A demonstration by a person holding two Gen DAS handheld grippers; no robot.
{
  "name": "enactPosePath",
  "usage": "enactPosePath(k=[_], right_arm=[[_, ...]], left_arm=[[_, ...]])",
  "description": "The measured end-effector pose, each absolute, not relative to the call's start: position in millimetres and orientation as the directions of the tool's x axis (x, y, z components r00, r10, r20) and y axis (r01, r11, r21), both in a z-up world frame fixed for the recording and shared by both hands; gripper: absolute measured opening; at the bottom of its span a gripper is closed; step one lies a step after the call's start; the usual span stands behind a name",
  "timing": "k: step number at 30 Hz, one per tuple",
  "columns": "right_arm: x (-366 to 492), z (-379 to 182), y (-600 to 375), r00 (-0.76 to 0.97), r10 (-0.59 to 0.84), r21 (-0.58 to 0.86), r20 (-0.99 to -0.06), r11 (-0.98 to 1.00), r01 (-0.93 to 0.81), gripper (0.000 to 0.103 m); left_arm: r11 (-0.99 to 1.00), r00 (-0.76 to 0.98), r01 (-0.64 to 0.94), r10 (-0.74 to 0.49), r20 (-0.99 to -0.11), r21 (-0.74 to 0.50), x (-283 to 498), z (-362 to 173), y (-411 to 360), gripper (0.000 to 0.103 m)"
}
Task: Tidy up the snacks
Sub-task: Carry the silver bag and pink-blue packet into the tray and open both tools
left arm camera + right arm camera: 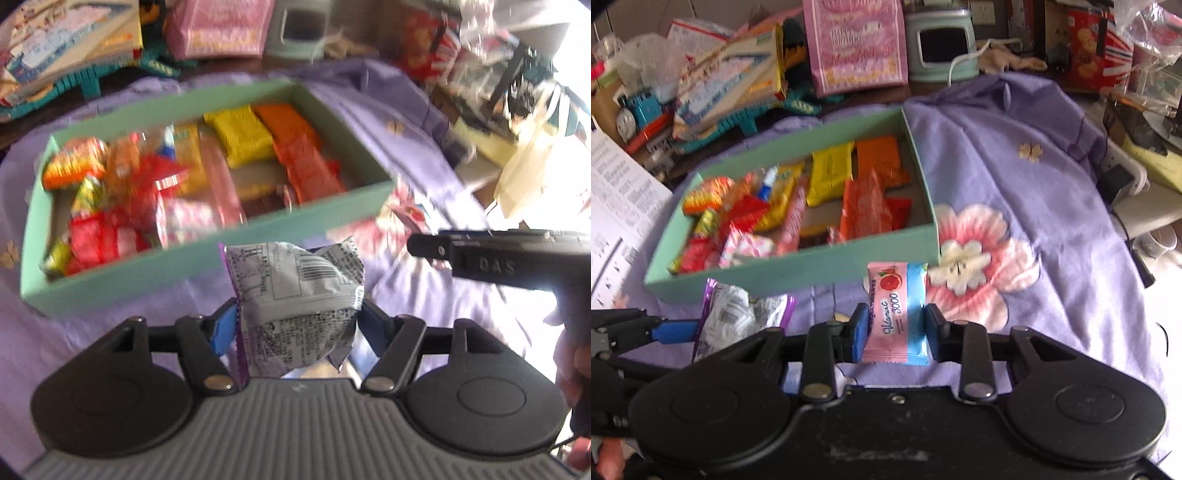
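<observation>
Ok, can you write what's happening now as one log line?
left gripper: shut on silver packet | right gripper: shut on pink sachet | green box: holds snacks

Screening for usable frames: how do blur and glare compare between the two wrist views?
Left wrist view: the green box and its snacks are smeared by motion, the right edge is blown out, but the silver packet stays sharp. Right wrist view: crisper, with the pink sachet lettering legible.

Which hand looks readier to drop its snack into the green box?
Probably the left. Its gripper holds the silver packet facing the green box's near wall. The right gripper, holding the pink sachet, sits off the box's right corner.
</observation>
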State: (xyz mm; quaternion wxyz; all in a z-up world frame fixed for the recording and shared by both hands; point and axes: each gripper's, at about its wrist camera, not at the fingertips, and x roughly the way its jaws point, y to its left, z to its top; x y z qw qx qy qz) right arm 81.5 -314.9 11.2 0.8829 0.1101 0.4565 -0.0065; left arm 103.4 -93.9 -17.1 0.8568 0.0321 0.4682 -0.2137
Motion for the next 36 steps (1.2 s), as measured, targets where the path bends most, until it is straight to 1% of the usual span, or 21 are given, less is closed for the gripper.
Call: enactPosePath(k=[6,11,15,24,25,26,27,28,29,30,31,32,34,36], right_arm=[[108,39,-321,0.639,0.107,0.223,-0.762,0.969,0.103,0.032],[141,44,-325,0.652,0.109,0.23,-0.75,0.968,0.102,0.032],[168,43,-329,0.652,0.122,0.246,-0.749,0.964,0.102,0.032],[213,24,-333,0.637,0.142,0.262,-0.758,0.96,0.097,0.033],[217,22,-333,0.636,0.147,0.267,-0.758,0.959,0.096,0.035],[220,21,-334,0.637,0.155,0.276,-0.755,0.957,0.095,0.042],[221,21,-334,0.638,0.158,0.282,-0.754,0.954,0.097,0.047],[223,20,-335,0.643,0.154,0.285,-0.75,0.953,0.105,0.065],[222,21,-335,0.65,0.144,0.282,-0.746,0.953,0.113,0.084],[221,21,-335,0.661,0.133,0.277,-0.738,0.954,0.118,0.09],[219,21,-335,0.666,0.128,0.275,-0.735,0.954,0.121,0.096],[218,21,-335,0.665,0.127,0.276,-0.736,0.953,0.123,0.099],[216,19,-336,0.663,0.126,0.279,-0.738,0.952,0.129,0.103],[214,18,-337,0.657,0.126,0.279,-0.743,0.951,0.133,0.103]], left_arm=[[0.929,0.564,0.35,-0.31,-0.766,-0.118,139,17,-92,0.068],[0.941,0.598,0.322,-0.29,-0.747,-0.107,172,31,-95,0.068],[0.945,0.595,0.311,-0.277,-0.754,-0.102,194,27,-100,0.069],[0.946,0.556,0.312,-0.259,-0.79,-0.09,231,0,-115,0.069],[0.946,0.553,0.312,-0.257,-0.793,-0.089,234,-3,-116,0.07],[0.947,0.552,0.308,-0.251,-0.795,-0.085,238,-6,-118,0.071],[0.949,0.554,0.304,-0.243,-0.796,-0.078,240,-8,-120,0.075],[0.952,0.557,0.298,-0.229,-0.798,-0.066,241,-10,-121,0.08],[0.956,0.557,0.289,-0.213,-0.803,-0.053,244,-12,-123,0.093],[0.958,0.557,0.282,-0.201,-0.806,-0.044,245,-14,-124,0.103],[0.961,0.558,0.274,-0.188,-0.808,-0.034,246,-16,-124,0.103],[0.961,0.555,0.274,-0.183,-0.812,-0.029,247,-18,-125,0.103],[0.961,0.538,0.276,-0.177,-0.824,-0.026,248,-22,-125,0.103],[0.963,0.528,0.269,-0.169,-0.832,-0.026,249,-25,-124,0.103]])
